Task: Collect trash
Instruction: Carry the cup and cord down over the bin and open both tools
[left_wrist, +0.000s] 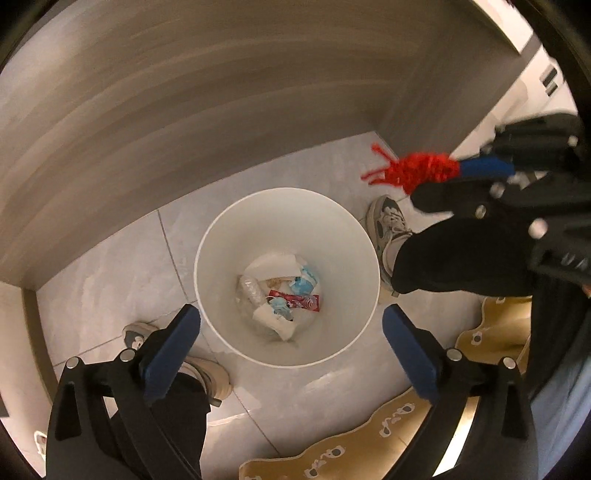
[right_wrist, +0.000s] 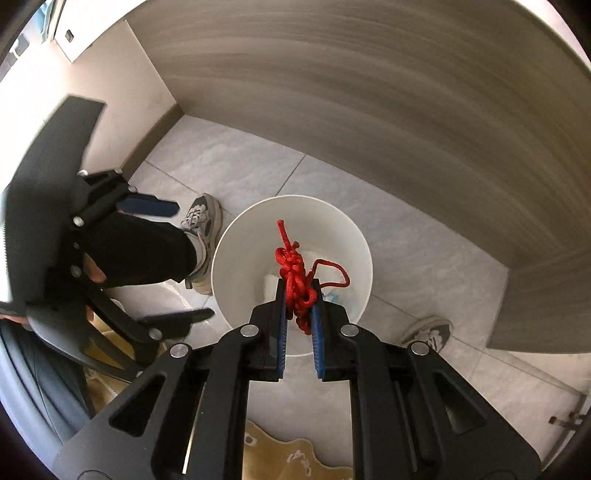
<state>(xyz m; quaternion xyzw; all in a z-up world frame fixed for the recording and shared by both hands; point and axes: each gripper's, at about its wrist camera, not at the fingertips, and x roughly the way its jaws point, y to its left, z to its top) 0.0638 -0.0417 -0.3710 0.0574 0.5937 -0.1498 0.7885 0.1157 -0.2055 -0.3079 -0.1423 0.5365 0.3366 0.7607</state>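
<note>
A white round bin (left_wrist: 221, 236) stands on the tiled floor with wrappers and crumpled paper (left_wrist: 280, 295) at its bottom. My left gripper (left_wrist: 291, 317) is open and empty above the bin's near rim. My right gripper (right_wrist: 298, 291) is shut on a tangle of red cord (right_wrist: 295, 277) and holds it above the bin (right_wrist: 236, 251). In the left wrist view the red cord (left_wrist: 417, 170) and the right gripper (left_wrist: 443, 181) sit up and to the right of the bin. In the right wrist view the left gripper (right_wrist: 192, 262) is at the left.
A grey wood-grain panel (left_wrist: 184, 92) rises just behind the bin. The person's shoes (left_wrist: 388, 225) stand on either side of the bin. A tan mat (left_wrist: 369, 443) with white prints lies on the near floor.
</note>
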